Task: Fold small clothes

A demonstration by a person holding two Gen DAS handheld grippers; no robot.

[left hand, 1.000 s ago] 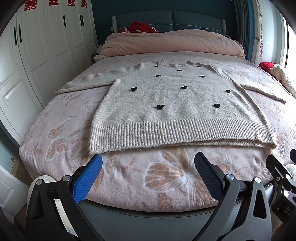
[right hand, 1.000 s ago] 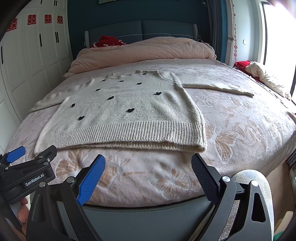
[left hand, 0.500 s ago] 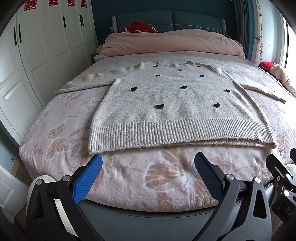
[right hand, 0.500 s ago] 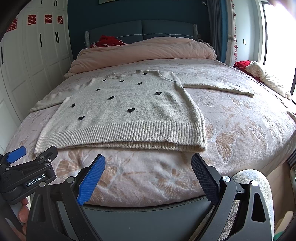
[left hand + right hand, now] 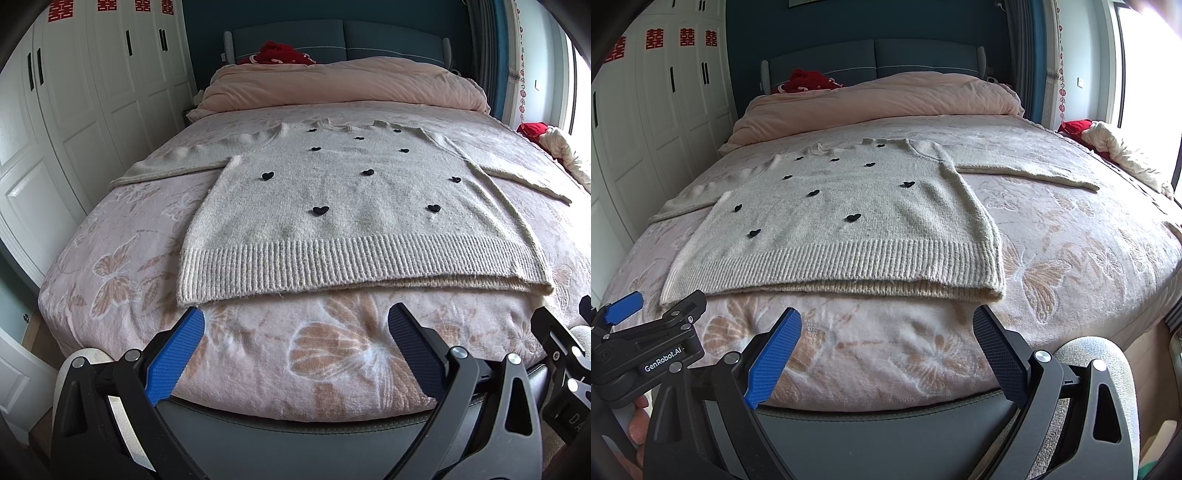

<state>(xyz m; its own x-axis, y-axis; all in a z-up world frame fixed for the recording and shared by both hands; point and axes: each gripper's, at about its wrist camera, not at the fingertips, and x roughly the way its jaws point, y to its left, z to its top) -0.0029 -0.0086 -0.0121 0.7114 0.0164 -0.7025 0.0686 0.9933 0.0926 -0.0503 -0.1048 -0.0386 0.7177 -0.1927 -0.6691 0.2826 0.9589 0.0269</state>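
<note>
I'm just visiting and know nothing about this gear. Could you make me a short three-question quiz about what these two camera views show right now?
1. True or false: the left hand-held gripper is clamped on the sweater.
2. What shape are the small black decorations on the sweater?
3. How do the sweater's sleeves lie: A) folded across the chest, B) spread out to either side, C) hanging off the bed?

Key
1. False. Its jaws stand open, short of the ribbed hem; the right hand-held gripper is open too.
2. Hearts.
3. B.
</note>
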